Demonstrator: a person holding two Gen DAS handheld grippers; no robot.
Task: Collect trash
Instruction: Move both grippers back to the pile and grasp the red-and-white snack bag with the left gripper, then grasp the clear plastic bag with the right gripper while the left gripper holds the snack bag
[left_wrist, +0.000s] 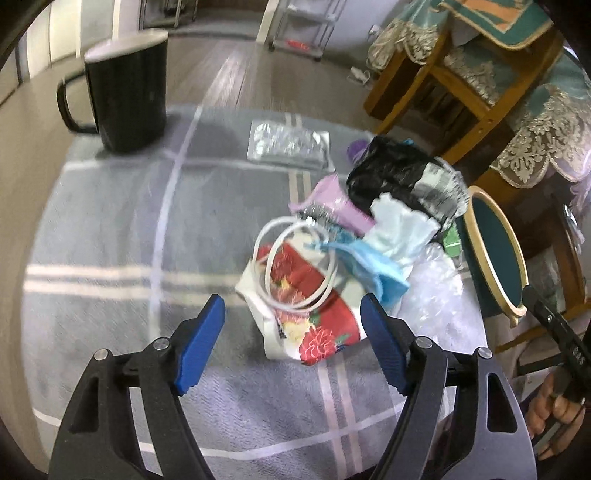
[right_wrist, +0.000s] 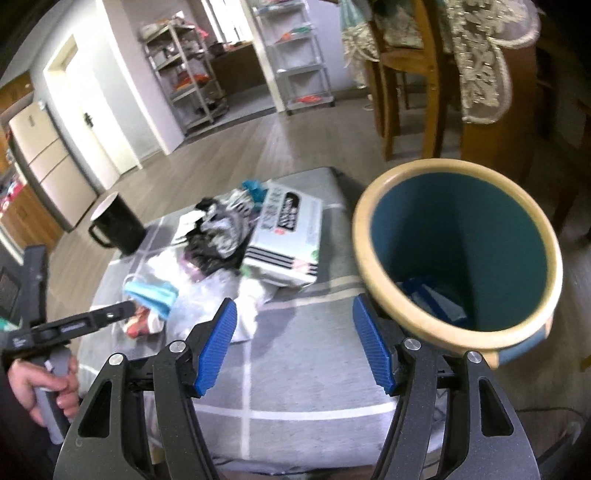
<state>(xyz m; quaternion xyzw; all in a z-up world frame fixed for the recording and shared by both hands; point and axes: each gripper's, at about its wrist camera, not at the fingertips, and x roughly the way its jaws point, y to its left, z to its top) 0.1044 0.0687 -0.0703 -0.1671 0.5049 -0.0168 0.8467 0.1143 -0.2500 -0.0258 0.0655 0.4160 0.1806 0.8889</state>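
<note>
My left gripper (left_wrist: 291, 339) points steeply down, its blue pads (left_wrist: 201, 345) spread wide with nothing pressed between them. My right gripper (right_wrist: 295, 343) tilts downward too, blue pads (right_wrist: 216, 345) held well apart and gripping nothing. My right hand (left_wrist: 554, 410) wraps its fingers around that tool's handle at the frame edge. My left hand (right_wrist: 44, 384) clasps its own grey handle likewise.
</note>
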